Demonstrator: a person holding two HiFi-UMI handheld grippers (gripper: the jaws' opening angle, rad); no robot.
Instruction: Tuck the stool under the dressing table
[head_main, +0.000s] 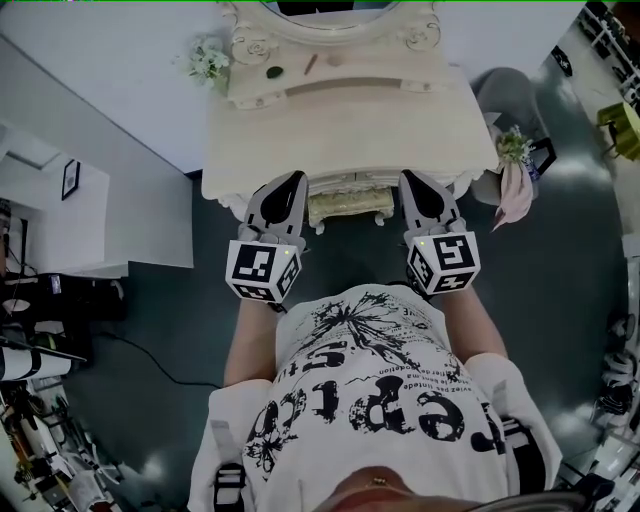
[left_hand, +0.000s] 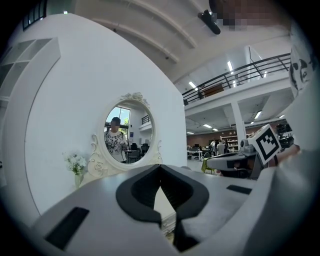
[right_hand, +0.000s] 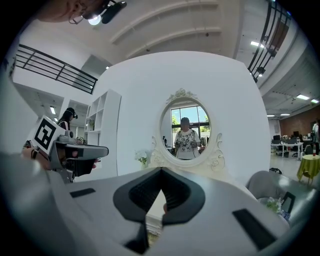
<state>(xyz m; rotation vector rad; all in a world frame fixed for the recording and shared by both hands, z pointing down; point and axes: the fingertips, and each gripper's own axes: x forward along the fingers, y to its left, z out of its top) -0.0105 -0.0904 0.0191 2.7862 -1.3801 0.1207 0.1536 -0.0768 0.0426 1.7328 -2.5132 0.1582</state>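
Seemingly the tucking is nearly done: the stool (head_main: 350, 205) is seen mostly under the bench (head_main: 240, 145), with only its front edge showing. The left tongs (head_main: 292, 184) and right tongs (head_main: 413, 182) are closed on nothing and flank the stool. A short, even push is likely called for.

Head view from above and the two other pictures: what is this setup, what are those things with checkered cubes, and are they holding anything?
No robot: a person wears a downward-looking camera on the head and holds a two-jaw tool in each hand; the cubes are part of the tools. In the head view the left tool and right tool point at a dressing table, with the stool showing under its front edge between them. The other two pictures come from cameras riding on each tool, looking along its jaws toward the mirror. Both tools' jaws are closed at the tips, holding nothing. A vase of white flowers stands on the table.
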